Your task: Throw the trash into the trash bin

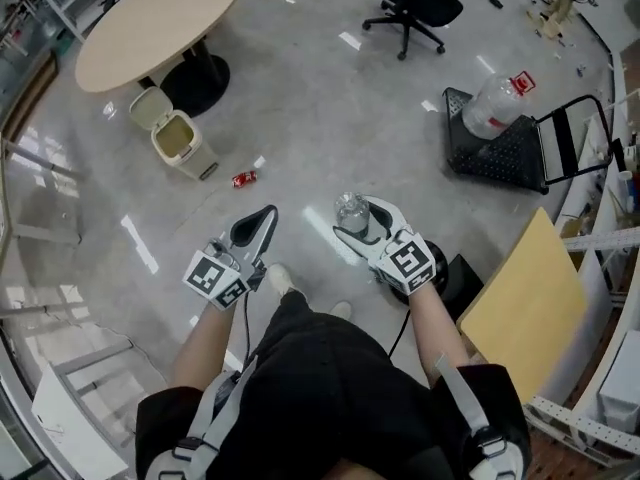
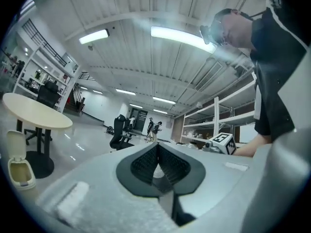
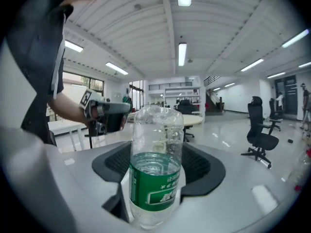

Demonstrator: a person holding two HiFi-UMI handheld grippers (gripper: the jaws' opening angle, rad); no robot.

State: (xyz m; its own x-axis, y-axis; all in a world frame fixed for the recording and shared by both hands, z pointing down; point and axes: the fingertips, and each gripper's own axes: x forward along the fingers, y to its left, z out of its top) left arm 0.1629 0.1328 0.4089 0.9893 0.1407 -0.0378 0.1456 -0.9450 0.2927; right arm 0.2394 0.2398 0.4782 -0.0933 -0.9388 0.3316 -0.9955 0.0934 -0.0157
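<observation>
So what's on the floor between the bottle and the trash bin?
A red can lies on the floor between the bottle and the trash bin, in the head view.

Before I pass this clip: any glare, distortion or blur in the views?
Head view: bright glare streaks on the glossy floor. Left gripper view: heavy fisheye, dark corners, bloomed ceiling lamp. Right gripper view: same fisheye, plastic bottle sharp.

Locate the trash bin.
Head view, upper left: the trash bin stands open beside the round table, a red can on the floor to its right.
</observation>
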